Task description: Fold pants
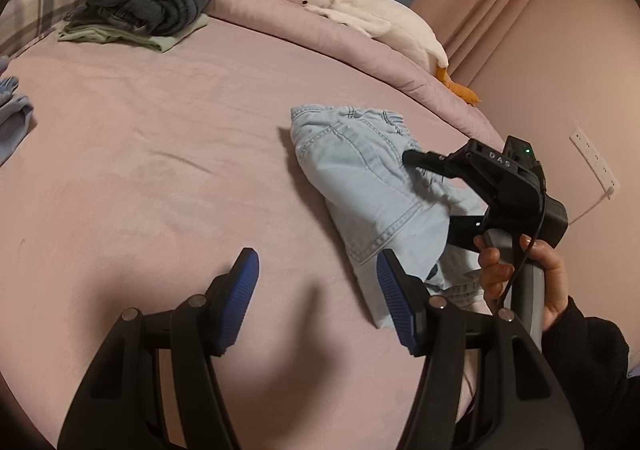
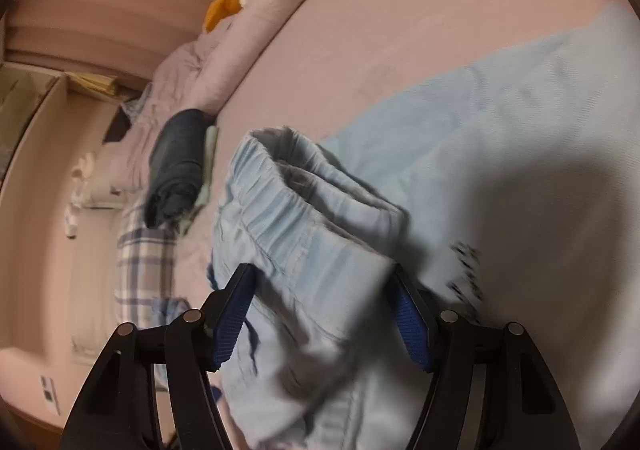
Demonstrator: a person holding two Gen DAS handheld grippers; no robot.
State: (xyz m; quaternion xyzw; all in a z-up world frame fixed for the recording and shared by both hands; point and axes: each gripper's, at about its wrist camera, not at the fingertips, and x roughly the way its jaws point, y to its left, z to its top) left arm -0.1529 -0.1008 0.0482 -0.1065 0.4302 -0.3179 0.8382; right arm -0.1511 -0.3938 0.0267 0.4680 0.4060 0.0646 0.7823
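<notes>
Pants [image 1: 360, 185], light blue denim, lie bunched on the pink bedsheet [image 1: 160, 169] at centre right of the left wrist view; waistband end points toward the upper frame, hem end toward the lower right; left gripper [image 1: 316, 298] sits at lower centre with its blue-padded fingers spread apart; nothing between them, only bare sheet; its right finger lies just beside the pants' lower edge, contact not clear; right gripper [image 1: 432, 189] appears at right of the same view, black body, one finger over the denim and one under a fold; a hand [image 1: 532, 274] in a dark sleeve holds its grey handle at lower right.

Right wrist view, blurred: right gripper at lower centre, fingers spread wide, elastic waistband of the pants [image 2: 316, 250] lying between them; fabric reaches both blue pads but a squeeze cannot be told; more pale blue cloth fills the right of that frame.

Folded clothes stack [image 1: 144, 5], dark grey on pale green, sits upper left on the sheet; plush goose [image 1: 360, 13], white with orange beak and feet, lies on the rolled pink duvet at upper centre right; plaid pillow [image 1: 36, 5] at far upper left; wall socket strip [image 1: 596, 161] at right edge.
</notes>
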